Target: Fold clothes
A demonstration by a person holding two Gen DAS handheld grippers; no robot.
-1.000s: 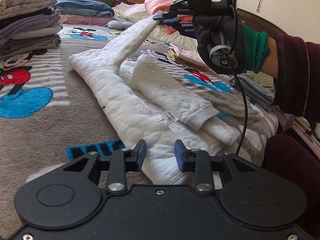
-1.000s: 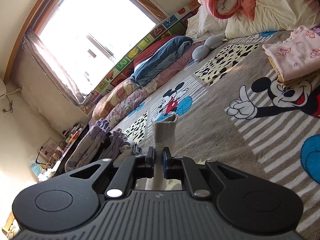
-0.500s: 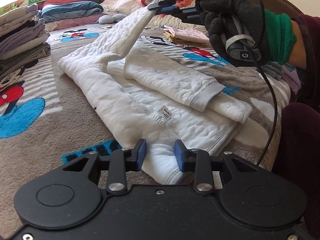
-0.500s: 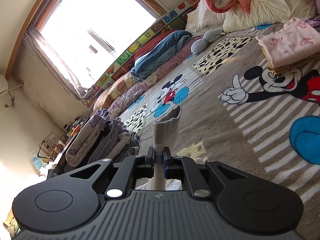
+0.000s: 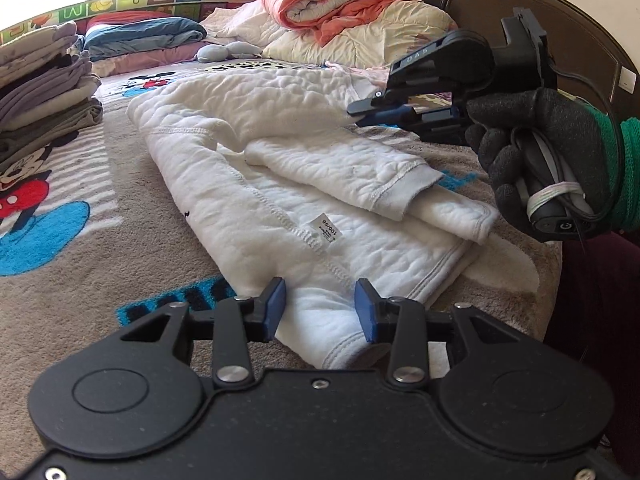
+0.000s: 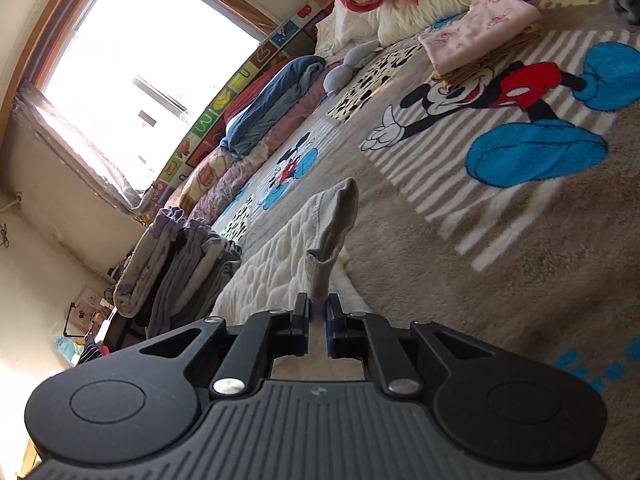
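A white quilted sweater (image 5: 304,208) lies on the Mickey Mouse blanket (image 5: 120,240), one sleeve folded across its body. My left gripper (image 5: 320,306) is open, its blue pads either side of the sweater's near hem, low over it. My right gripper (image 5: 360,114) is shut on the grey cuff (image 6: 336,224) of the other sleeve and holds that sleeve (image 5: 256,104) low over the sweater's upper part. In the right wrist view the gripper (image 6: 318,316) pinches the cuff, which stands up between the jaws.
A stack of folded grey clothes (image 5: 40,100) stands at the left. Folded pink clothes (image 6: 480,28) lie on the blanket. Pillows and an orange duvet (image 5: 344,4) lie at the headboard, and a blue quilt (image 5: 144,38) lies by the window.
My right gripper has come down and to the right with the sleeve cuff, laying the sleeve lower across the sweater. My left gripper has moved closer over the hem.
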